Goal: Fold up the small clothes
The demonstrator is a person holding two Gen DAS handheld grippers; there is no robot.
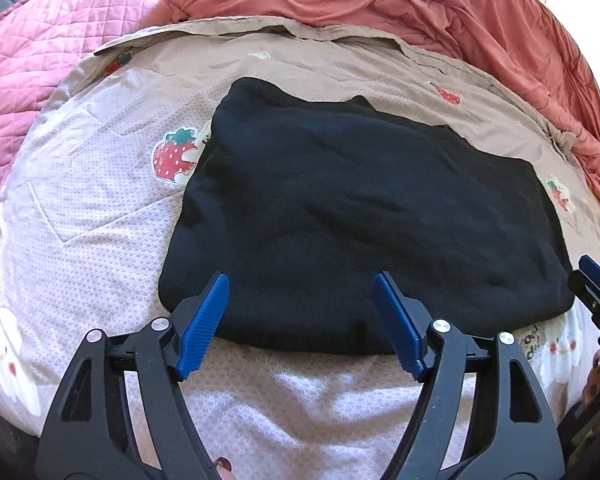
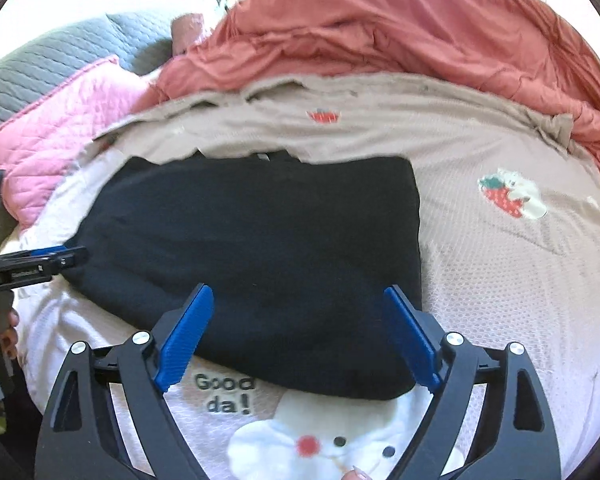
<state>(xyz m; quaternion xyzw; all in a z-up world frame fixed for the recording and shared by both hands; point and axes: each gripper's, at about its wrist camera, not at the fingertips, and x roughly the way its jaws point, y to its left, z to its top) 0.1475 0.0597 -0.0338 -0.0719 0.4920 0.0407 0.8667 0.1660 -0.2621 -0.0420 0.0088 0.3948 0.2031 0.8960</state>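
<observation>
Garment: black knit top [image 1: 360,216], already folded into a thick rectangle, lies flat at the centre of both views on a strawberry-print bedsheet [image 1: 100,208].
Surroundings: coral duvet [image 1: 440,12] bunched across the top of the frame; pink quilted pillow [image 1: 40,52] at upper left.
Handling: judged soft, limp and light, several layers deep; likely to sag and unfold if lifted by one corner, and unlikely to slip on ribbed pads.
Where to grip: probably the thick near hem, one hold toward each lower corner, so all layers come up together.
Left gripper [image 1: 302,322]: jaws spread wide at lower centre of its view, blue pads straddling the near edge of the top; nothing pinched, and contact with the cloth cannot be told.
Right gripper [image 2: 300,336]: jaws spread wider, hovering over the near right corner; no fabric pressed between the pads.
Stage: fold looks complete or nearly so.
</observation>
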